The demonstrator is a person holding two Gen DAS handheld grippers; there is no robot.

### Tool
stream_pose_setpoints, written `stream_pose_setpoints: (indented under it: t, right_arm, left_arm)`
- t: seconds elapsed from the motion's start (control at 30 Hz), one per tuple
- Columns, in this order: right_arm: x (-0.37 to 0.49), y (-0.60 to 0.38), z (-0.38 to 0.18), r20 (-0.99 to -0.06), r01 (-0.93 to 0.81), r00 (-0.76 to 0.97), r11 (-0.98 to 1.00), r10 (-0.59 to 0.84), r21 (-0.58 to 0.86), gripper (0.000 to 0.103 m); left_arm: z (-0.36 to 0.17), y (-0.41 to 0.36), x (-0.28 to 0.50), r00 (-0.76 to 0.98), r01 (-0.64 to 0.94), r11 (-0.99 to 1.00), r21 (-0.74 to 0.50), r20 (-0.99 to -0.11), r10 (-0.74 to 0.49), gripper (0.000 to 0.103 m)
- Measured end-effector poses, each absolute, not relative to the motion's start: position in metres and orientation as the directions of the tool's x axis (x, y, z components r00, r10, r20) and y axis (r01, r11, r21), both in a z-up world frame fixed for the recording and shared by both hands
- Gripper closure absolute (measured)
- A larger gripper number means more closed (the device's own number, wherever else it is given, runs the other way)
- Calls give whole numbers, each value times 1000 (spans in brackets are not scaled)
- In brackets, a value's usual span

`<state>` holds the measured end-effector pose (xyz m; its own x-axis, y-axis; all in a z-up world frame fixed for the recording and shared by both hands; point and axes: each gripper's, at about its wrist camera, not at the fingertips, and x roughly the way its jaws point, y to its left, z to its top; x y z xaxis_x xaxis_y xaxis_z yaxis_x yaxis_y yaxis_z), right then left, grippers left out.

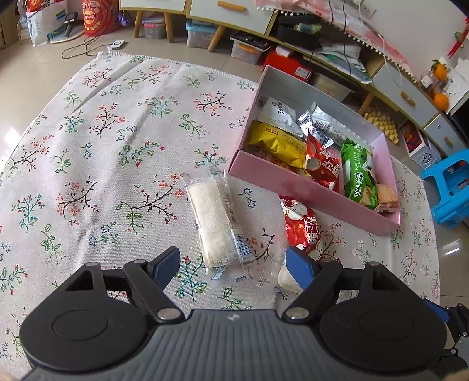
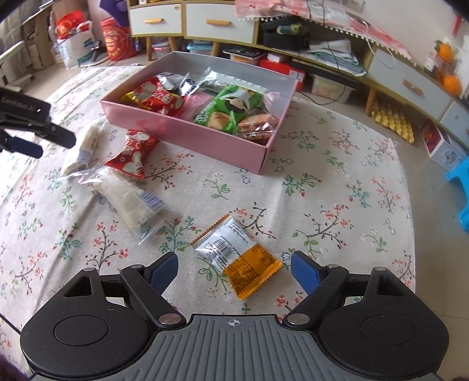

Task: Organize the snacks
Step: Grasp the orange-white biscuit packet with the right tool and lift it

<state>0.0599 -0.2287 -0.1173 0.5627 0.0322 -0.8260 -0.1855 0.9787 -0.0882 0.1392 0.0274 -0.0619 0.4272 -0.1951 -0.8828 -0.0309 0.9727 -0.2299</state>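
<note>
A pink box (image 1: 307, 192) (image 2: 187, 133) holds several snack packs on the floral cloth. In the left wrist view my left gripper (image 1: 234, 268) is open, its jaws astride the near end of a clear-wrapped white cake (image 1: 217, 222). A red pack (image 1: 302, 224) and a second white cake (image 1: 285, 278) lie by its right finger. In the right wrist view my right gripper (image 2: 234, 271) is open just above an orange-and-white packet (image 2: 239, 255). The red pack (image 2: 132, 154), the two white cakes (image 2: 129, 202) (image 2: 80, 152) and the left gripper (image 2: 57, 143) lie to the left.
The floral cloth (image 1: 96, 152) (image 2: 337, 205) covers the table. Behind it are low cabinets (image 2: 190, 20), storage bins (image 1: 202, 33), a red bag (image 1: 98, 16) and cables on the floor. A blue stool (image 1: 448, 187) stands at the right.
</note>
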Motion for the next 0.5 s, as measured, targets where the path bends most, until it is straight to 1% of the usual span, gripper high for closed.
stream_pose_setpoints:
  t: [0.5]
  right_arm:
    - [62,-227,-132,-804,-265,593,950,25,-165,20]
  left_arm:
    - [-65,27,140,418,-37,973,-229,-887,-194,26]
